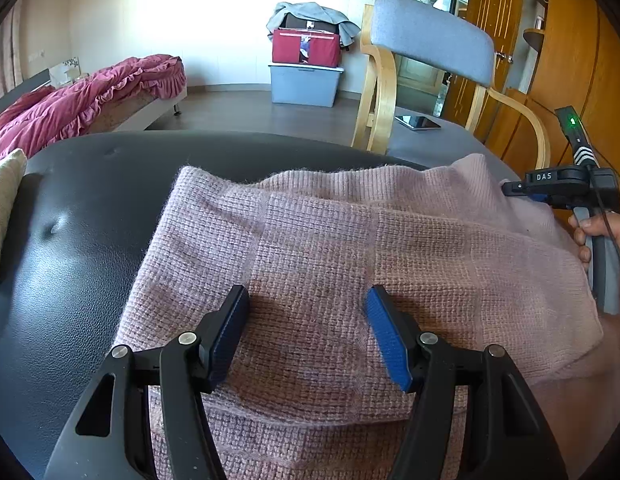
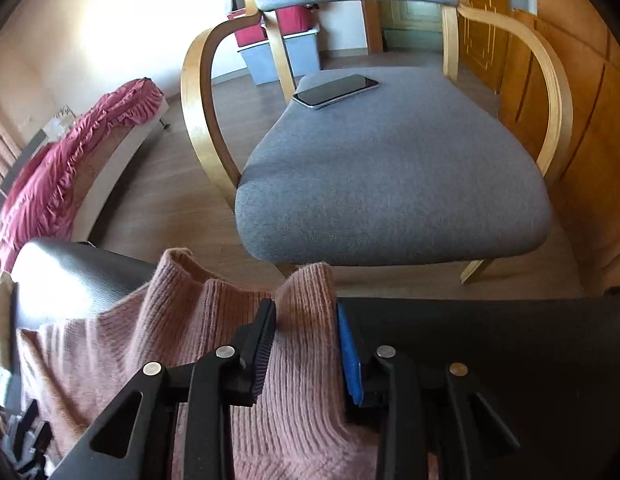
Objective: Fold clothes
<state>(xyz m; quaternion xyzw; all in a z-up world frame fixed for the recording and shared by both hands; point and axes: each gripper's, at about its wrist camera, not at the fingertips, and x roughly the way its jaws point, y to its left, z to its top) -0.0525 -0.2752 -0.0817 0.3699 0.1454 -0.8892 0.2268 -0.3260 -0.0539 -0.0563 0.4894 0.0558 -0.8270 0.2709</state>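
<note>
Pink sweater [image 1: 330, 280] spread on the black surface [image 1: 82, 240], its near edge cut off at 6 o'clock.
Left hand-held gripper [image 1: 306, 332] hovers spread apart above it; right hand-held gripper [image 2: 306, 344] straddles a raised fold, contact unclear.

The right hand-held gripper [image 2: 306, 344] has its two black fingers on either side of a bunched-up edge of a pink sweater [image 2: 182, 332]. The fingers press against the knit from both sides. The sweater lies on a shiny black table [image 2: 490, 340]. Just past the table stands a gray chair [image 2: 390, 184] with bent wooden arms. A phone [image 2: 336, 91] lies flat on the chair seat. At the left is a bed [image 2: 110, 168] with a dark pink blanket [image 2: 54, 176]. Behind the chair is a gray bin [image 2: 270, 60].
</note>
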